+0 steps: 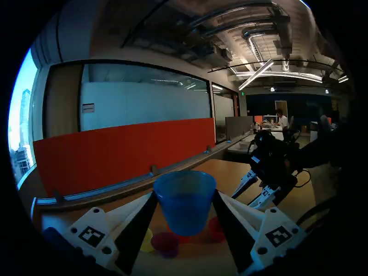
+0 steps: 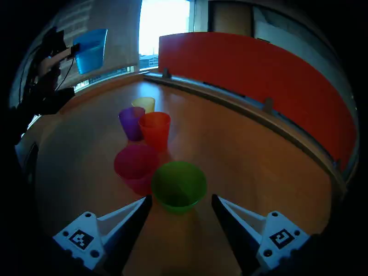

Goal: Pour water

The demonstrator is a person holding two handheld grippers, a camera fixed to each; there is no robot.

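Nearest the lens, the left gripper (image 1: pixel 185 194) is closed to cup width. Both fingers press the sides of the blue cup (image 1: pixel 185 211), which is upright and lifted clear of the table (image 2: pixel 257 175). A darker band low in the cup suggests water; not confirmed. The right gripper view places that cup high at far left, well apart from the cups below.

The right gripper (image 2: pixel 181 198) is spread wide, with a finger on either side of the green cup (image 2: pixel 178 181) standing on the table. Contact cannot be told, and no grip is evident. Judgement: it brackets the green cup to steady it as receiver.

Just beside it on the left stands a magenta cup (image 2: pixel 135 168). Farther off are an orange cup (image 2: pixel 155 129), a purple cup (image 2: pixel 131 122) and a yellow cup (image 2: pixel 144 103).

Judgement: pouring has not begun. The blue cup must be brought over the green cup before tilting, or the neighbouring cups catch the spill.
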